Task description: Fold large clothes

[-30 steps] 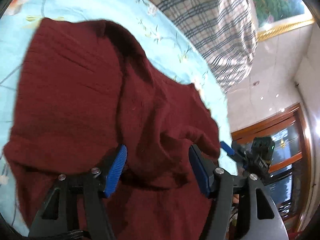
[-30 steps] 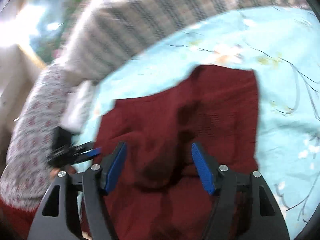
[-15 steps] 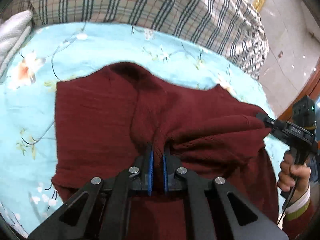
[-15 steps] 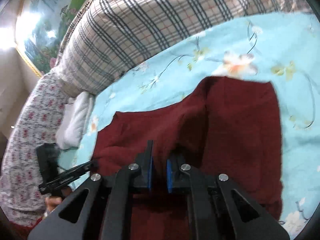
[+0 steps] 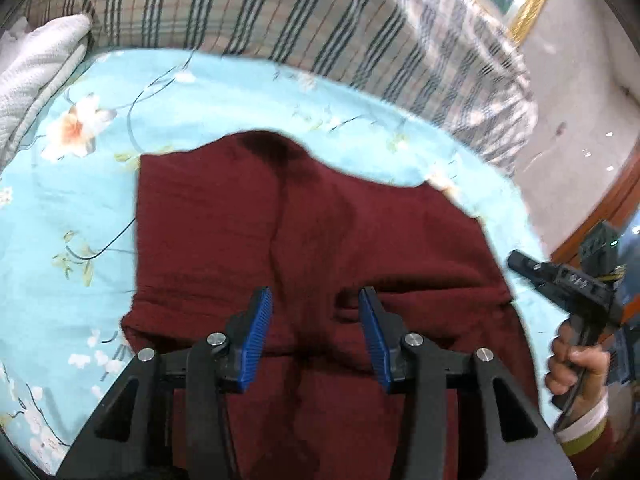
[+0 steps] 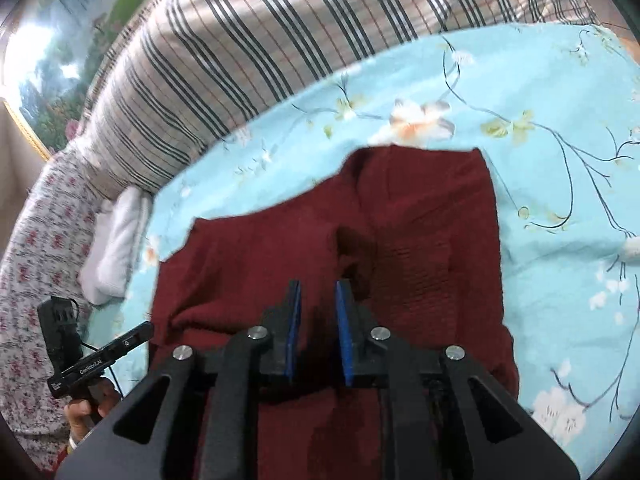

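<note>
A dark red knitted garment (image 5: 320, 248) lies partly folded on the light blue floral bedsheet (image 5: 80, 184), with a doubled-over edge near my fingers. My left gripper (image 5: 316, 332) is open just above the fold, nothing between its blue pads. In the right wrist view the same garment (image 6: 420, 248) lies below my right gripper (image 6: 318, 320), whose jaws stand a narrow gap apart over the cloth, with no fabric clearly clamped. The right gripper also shows at the garment's right edge in the left wrist view (image 5: 516, 260). The left gripper shows at the garment's left edge in the right wrist view (image 6: 140, 332).
A plaid pillow (image 5: 320, 24) lies along the far side of the bed. A white folded towel (image 5: 36, 64) lies beside it, also seen in the right wrist view (image 6: 116, 240). A floral quilt (image 6: 36, 260) lies at the left. A wall and wooden door frame (image 5: 592, 184) stand at right.
Both grippers closed on the red garment half a second ago. Now the left has opened wide and let go; the right's jaws have parted slightly. The folded edge lies on the garment.
</note>
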`<state>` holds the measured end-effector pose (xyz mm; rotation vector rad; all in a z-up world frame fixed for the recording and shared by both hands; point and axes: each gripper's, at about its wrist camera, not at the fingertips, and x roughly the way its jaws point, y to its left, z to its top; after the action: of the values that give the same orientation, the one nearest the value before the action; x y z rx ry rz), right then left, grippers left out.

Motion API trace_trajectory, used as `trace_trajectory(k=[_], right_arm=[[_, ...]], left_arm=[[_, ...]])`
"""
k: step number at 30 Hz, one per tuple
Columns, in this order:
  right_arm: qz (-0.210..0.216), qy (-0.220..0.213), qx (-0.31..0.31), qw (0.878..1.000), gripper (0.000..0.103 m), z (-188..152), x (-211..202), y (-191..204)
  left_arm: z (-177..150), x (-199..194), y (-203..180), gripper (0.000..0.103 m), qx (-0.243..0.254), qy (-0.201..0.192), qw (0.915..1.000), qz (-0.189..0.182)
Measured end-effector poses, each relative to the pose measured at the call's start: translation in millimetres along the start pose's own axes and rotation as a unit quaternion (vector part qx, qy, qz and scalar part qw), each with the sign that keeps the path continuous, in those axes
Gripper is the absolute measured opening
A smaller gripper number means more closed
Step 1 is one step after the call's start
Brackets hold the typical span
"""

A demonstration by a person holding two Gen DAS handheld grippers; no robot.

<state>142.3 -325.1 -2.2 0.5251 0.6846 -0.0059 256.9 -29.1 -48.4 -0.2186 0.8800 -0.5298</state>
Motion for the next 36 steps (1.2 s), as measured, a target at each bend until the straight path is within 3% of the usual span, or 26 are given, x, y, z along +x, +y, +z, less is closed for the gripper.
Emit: trace_trajectory(k=[3,5,8,10,16,17,18,22,24,25,27,30,32,34,35,36], right_arm=[[0.029,0.015,-0.011,0.999,0.018,-7,6,14],[0.014,0.03,-0.019,0.999,0.018,-14,12,20],[-0.02,0.015,0.008,1.0,0.023,-21,4,9],[-0.015,0.021,0.03,0.999,0.031,-24,7,-2],[0.012,0.058,0.053,0.997,0.031,-25,36,-10],[0.015,0.062,0.052,0.997,0.028,-25,39,-9],[0.018,0.063,0.048,0.997,0.01,-23,40,-7],[0.053,0.008,0.031,0.998,0.011,-13,8,7],[0.031,0.03,0.032,0.999,0.013,-14,9,4],[0.007,0.066,0.035,0.997,0.015,-18,17,-2],[-0.063,0.092,0.037,0.993,0.019,-25,22,-9],[-0.08,0.029,0.017,0.996,0.021,-26,-5,3],[-0.056,0.007,-0.005,0.998,0.021,-23,-12,19],[-0.001,0.037,-0.025,0.999,0.022,-20,4,34],[0.011,0.068,-0.032,0.997,0.022,-23,22,38],[-0.005,0.083,-0.037,0.996,0.022,-26,33,37]], left_arm=[[-1,0,-11,0.046,0.014,0.005,0.9995,-0.03],[-4,5,-18,0.046,0.022,0.015,0.9992,-0.031],[-10,4,-22,0.046,0.03,0.014,0.9987,-0.038],[-13,7,-28,0.046,0.04,0.023,0.9978,-0.048],[-19,27,-46,0.046,0.064,0.038,0.9963,-0.043],[-18,31,-44,0.046,0.06,0.037,0.9967,-0.04],[-17,34,-41,0.046,0.056,0.04,0.997,-0.035],[-20,46,-27,0.046,0.052,0.062,0.9964,-0.025],[-22,52,-22,0.046,0.05,0.073,0.9958,-0.022],[-24,54,-20,0.046,0.047,0.075,0.9958,-0.023],[-26,55,-18,0.046,0.045,0.076,0.9958,-0.025],[-27,56,-21,0.046,0.048,0.075,0.9958,-0.021],[-27,58,-24,0.046,0.05,0.076,0.9957,-0.017],[-27,60,-26,0.047,0.051,0.079,0.9955,-0.012],[-26,61,-27,0.047,0.049,0.08,0.9956,-0.009],[-26,62,-27,0.047,0.047,0.08,0.9957,-0.008]])
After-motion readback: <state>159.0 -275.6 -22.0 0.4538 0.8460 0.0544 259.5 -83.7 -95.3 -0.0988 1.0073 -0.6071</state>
